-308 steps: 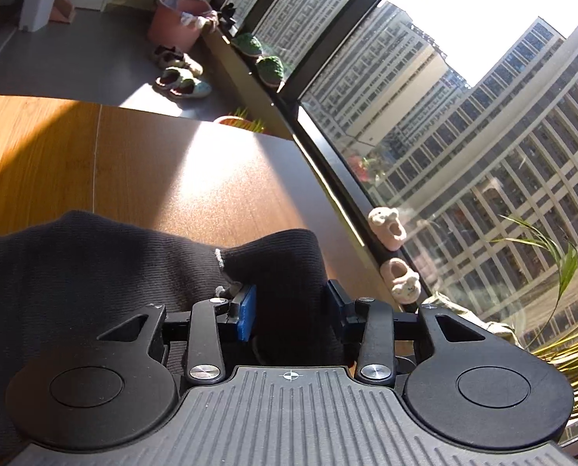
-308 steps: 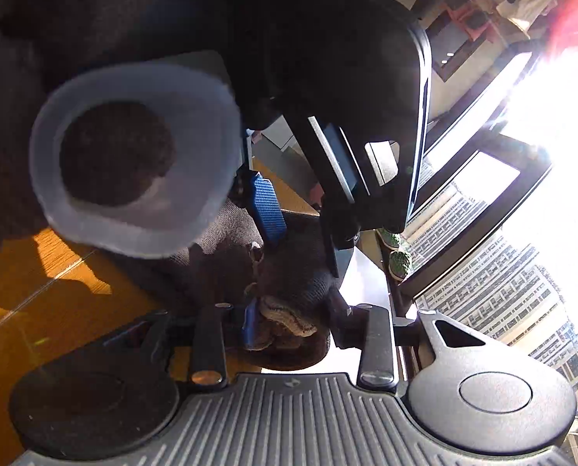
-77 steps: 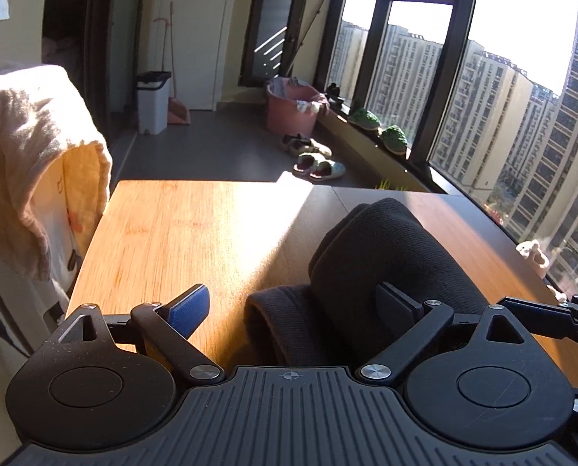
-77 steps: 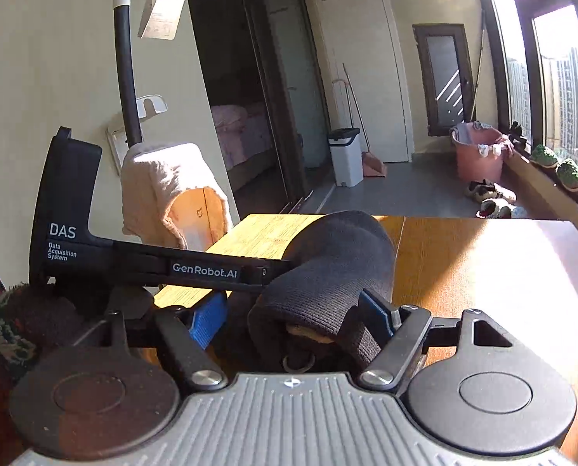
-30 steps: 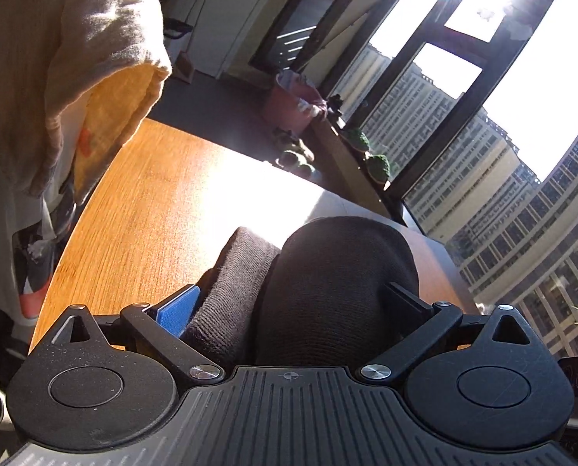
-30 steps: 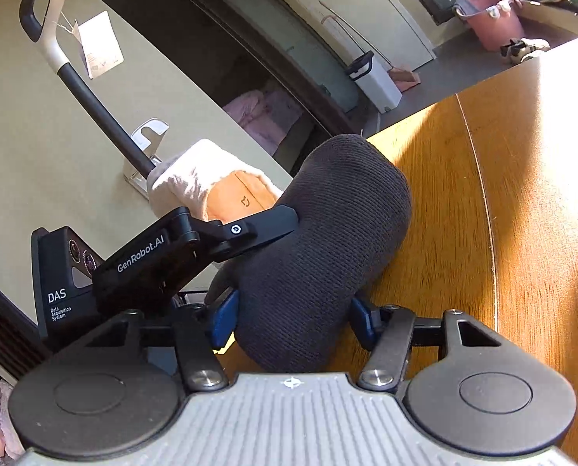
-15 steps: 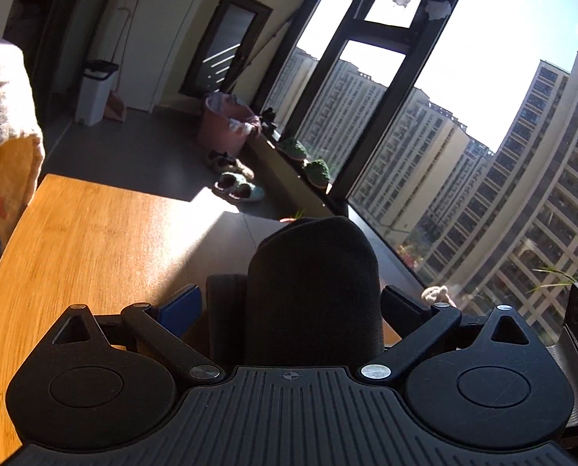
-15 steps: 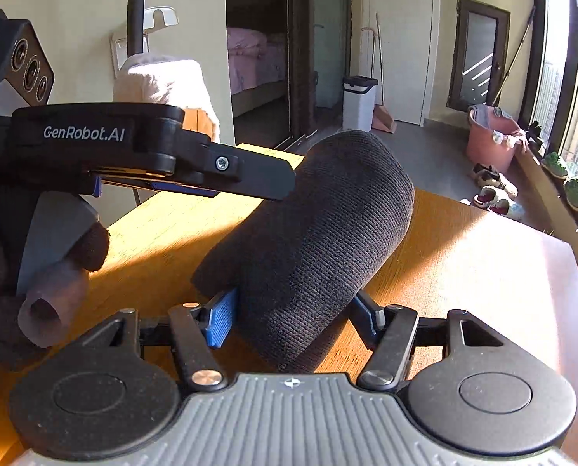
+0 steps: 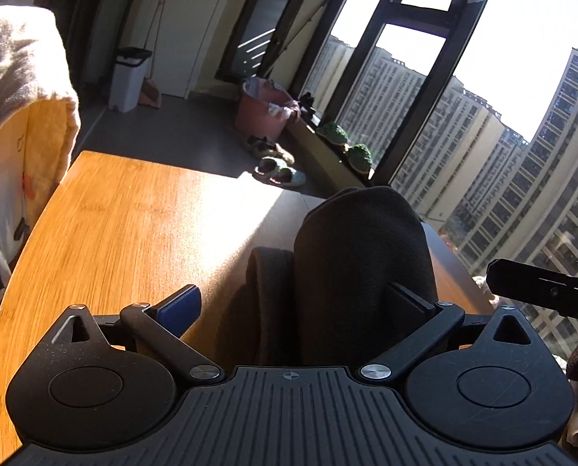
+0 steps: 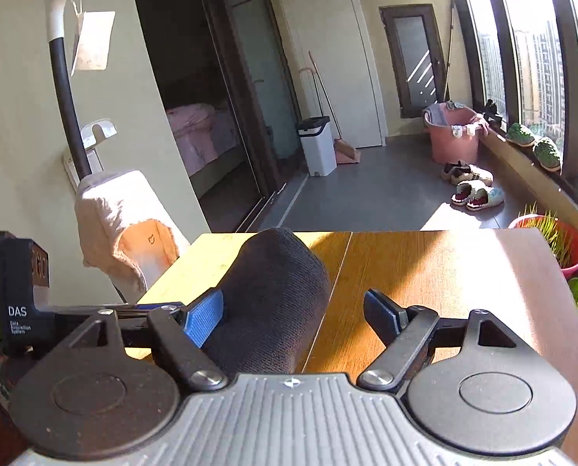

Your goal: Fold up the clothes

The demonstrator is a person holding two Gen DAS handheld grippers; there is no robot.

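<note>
- One dark knit garment [image 9: 362, 264], rolled into a thick bundle, lies on the wooden table [image 9: 125, 225] toward its window side; in the right wrist view the same bundle [image 10: 273, 295] lies just in front of the camera
- Judged by its look, it is soft, light and springy: a thick knit that squashes under pressure and may loosen or unroll once let go, though it is neither slippery nor fragile
- Best hold, by my reckoning, is across the middle of the roll, where the layers are thickest, so that every fold is pinched together; a grip on the outer flap [image 9: 269, 303] alone could pull the roll open
- Left gripper [image 9: 292, 305] points forward and somewhat down over the table, its jaws set wide; the bundle sits between them, against the right finger [image 9: 409, 299], while the blue pad [image 9: 178, 308] stands clear of the cloth, so nothing is pinched
- Right gripper [image 10: 294, 316] is likewise tilted down toward the tabletop, and its jaws are opening; the bundle lies against the blue pad [image 10: 205, 316] on the left, with bare table showing between the cloth and the other finger [image 10: 384, 312]
- Part of the left tool's body [image 10: 21, 303] shows at the left edge of the right wrist view, so the two hands are close together
</note>
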